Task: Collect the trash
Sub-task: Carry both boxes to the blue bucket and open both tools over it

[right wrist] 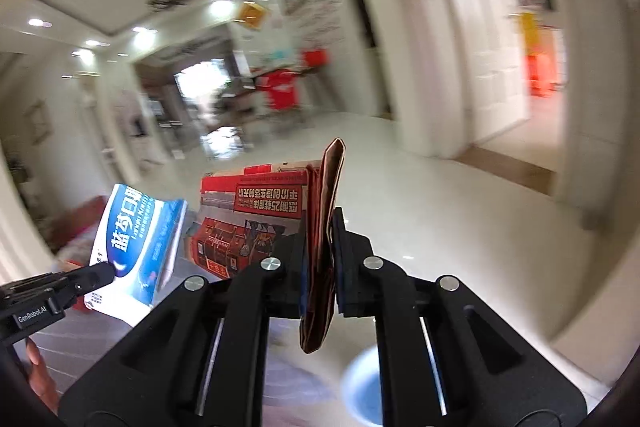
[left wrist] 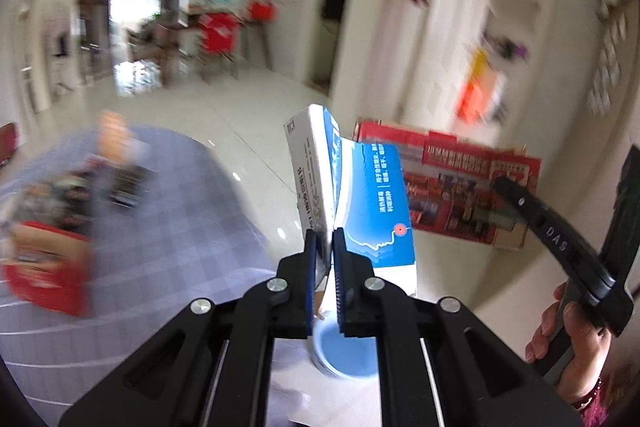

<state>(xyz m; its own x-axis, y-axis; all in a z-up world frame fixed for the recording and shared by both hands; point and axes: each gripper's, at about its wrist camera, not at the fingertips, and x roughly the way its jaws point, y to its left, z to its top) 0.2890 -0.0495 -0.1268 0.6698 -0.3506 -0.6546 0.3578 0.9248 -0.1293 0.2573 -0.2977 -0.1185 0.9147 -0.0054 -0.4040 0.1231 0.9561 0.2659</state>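
Left tongs [left wrist: 325, 251] clamped on a blue-and-white carton [left wrist: 360, 195], flattened, one flap splayed, held aloft over the table [left wrist: 180, 211]. Right tongs [right wrist: 323, 227] clamped on a flattened red printed carton [right wrist: 256, 219], raised alongside.

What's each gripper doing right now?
Left gripper: shut on the blue box.
Right gripper: shut on the red carton.

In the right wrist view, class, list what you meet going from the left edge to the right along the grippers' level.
Left gripper → blue and white box it holds → red printed carton → right gripper, shut on the carton's folded edge.
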